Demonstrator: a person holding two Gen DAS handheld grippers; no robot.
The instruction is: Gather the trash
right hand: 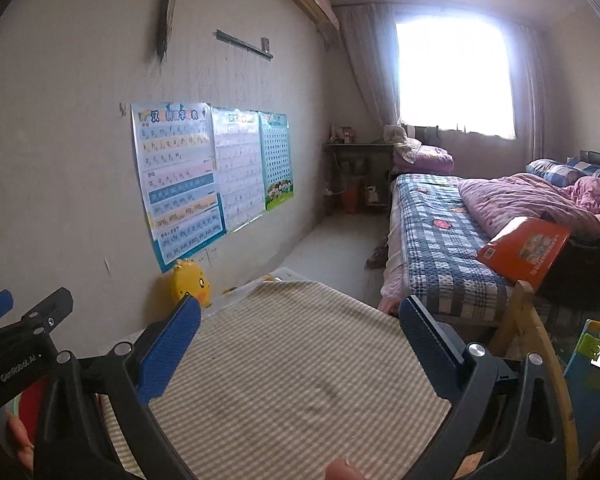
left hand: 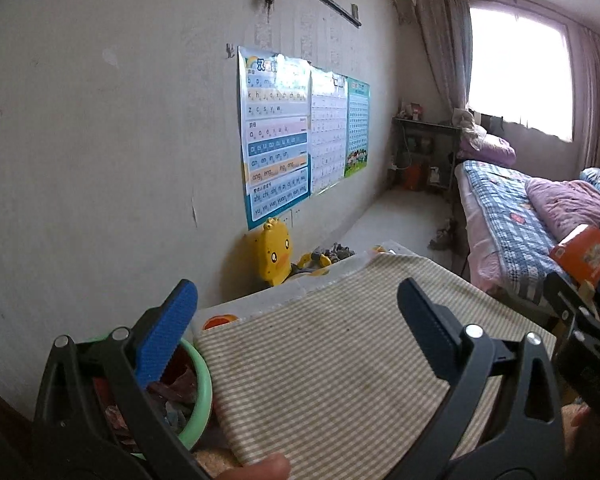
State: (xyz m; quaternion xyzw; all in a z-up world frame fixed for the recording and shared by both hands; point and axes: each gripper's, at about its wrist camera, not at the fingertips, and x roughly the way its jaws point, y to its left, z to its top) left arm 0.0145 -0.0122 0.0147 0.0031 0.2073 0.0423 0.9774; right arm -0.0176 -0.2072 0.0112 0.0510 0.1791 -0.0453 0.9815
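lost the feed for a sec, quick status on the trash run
Left gripper open, empty. Right gripper open, empty. Green bin with scraps sits at left of striped cloth. No trash on the cloth; nothing in the way.

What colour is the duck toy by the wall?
Yellow: the duck toy shows best in the left wrist view.
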